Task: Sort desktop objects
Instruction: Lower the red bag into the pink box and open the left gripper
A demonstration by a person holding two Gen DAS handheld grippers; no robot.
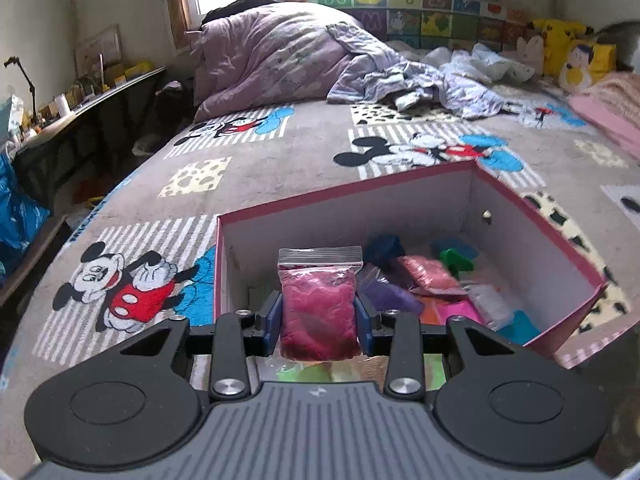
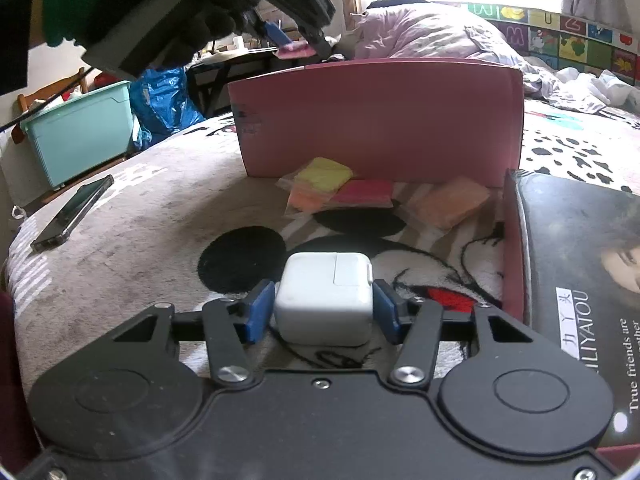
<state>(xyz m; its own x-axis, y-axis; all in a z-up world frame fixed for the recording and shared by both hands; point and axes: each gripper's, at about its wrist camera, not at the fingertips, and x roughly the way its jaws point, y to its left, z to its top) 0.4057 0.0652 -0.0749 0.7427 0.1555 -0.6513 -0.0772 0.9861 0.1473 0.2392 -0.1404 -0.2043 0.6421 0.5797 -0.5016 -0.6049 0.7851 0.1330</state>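
Your left hand-held gripper (image 1: 319, 320) is clamped on a zip bag of dark red clay (image 1: 319, 312), both blue pads pressed into its sides. It hangs above the near-left part of the pink-rimmed cardboard box (image 1: 404, 184), inside the near rim and close to the left wall. Deeper in the box lie more clay bags: purple (image 1: 390, 294), pink (image 1: 430, 274), blue (image 1: 386, 248) and green (image 1: 456, 258); the floor by the left wall shows bare cardboard.

Your right hand-held gripper (image 2: 324, 312) frames a white power adapter (image 2: 325, 300) resting on the Mickey Mouse blanket (image 2: 140, 240). The pads sit right at its two sides, but you cannot tell whether they are pressing. Beyond the adapter, against the box's pink outer wall (image 2: 380, 120), lie yellow (image 2: 324, 174), red (image 2: 362, 192) and orange (image 2: 452, 202) clay bags, a stretch of open blanket between them and the adapter. A dark printed box lid (image 2: 580, 280) stands close on the adapter's right. A phone (image 2: 74, 212) lies well to its left, near the bed's edge.
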